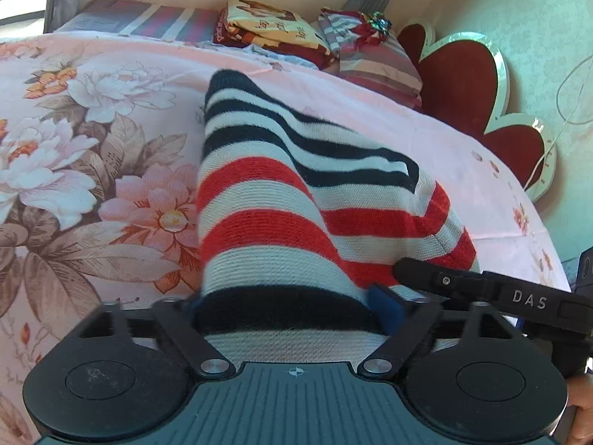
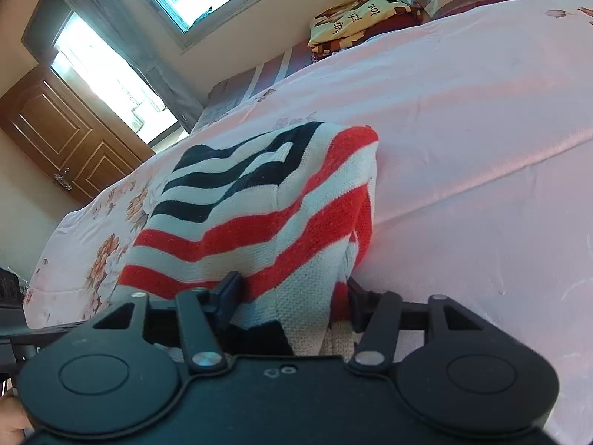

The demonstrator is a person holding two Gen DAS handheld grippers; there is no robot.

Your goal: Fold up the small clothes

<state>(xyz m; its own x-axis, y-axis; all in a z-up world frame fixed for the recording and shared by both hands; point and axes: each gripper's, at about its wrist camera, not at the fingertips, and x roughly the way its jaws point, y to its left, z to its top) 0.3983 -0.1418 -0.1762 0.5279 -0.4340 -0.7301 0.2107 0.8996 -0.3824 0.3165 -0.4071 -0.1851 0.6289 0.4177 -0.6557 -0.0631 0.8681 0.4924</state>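
Left wrist view: the left gripper [image 1: 292,307] is clamped on a red, navy and white striped knit garment [image 1: 281,193], which spreads ahead over the pink floral bedspread [image 1: 92,141]; the right gripper [image 1: 415,272] pinches its right edge.

Right wrist view: the right gripper [image 2: 292,296] grips bunched knit [image 2: 259,200]; only here appears a brown wooden door [image 2: 63,141].

We see a knit garment [image 1: 281,200] striped in white, red and navy, navy bands toward its far end. Under it, our pink bedspread [image 1: 92,155] carries white, pink and orange flowers with brown leaves. The 2 grippers are black, with blue pads [image 2: 228,296]. The heart-shaped cushions [image 1: 467,85] are dark red, edged white.
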